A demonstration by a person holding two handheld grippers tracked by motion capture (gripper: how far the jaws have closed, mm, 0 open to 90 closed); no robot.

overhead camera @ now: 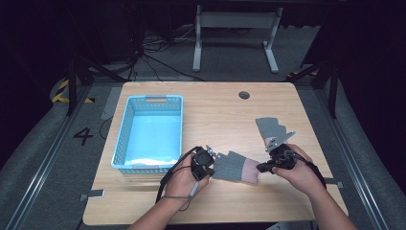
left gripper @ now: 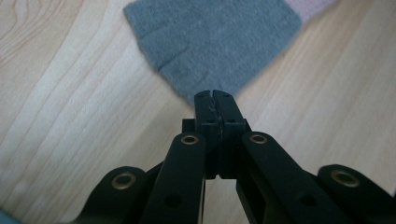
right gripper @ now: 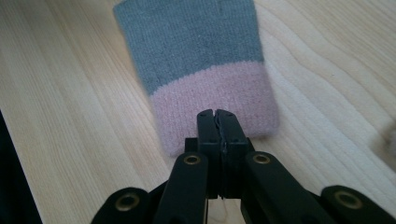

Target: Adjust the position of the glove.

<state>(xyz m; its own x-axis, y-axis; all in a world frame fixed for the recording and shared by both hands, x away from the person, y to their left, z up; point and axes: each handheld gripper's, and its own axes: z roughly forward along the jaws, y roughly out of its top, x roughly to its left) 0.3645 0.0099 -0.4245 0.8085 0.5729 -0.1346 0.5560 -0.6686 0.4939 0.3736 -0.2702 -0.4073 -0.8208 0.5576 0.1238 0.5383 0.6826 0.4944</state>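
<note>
knit grey glove (overhead camera: 233, 166), ribbed pink cuff (right gripper: 219, 105)

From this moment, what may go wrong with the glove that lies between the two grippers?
1. Both grippers look shut: the left gripper at the grey finger end of the glove, the right gripper at its pink cuff. Shut jaws may push or wrinkle it, not grasp it.
2. A second glove lies close behind the right hand, which may drag it.
</note>
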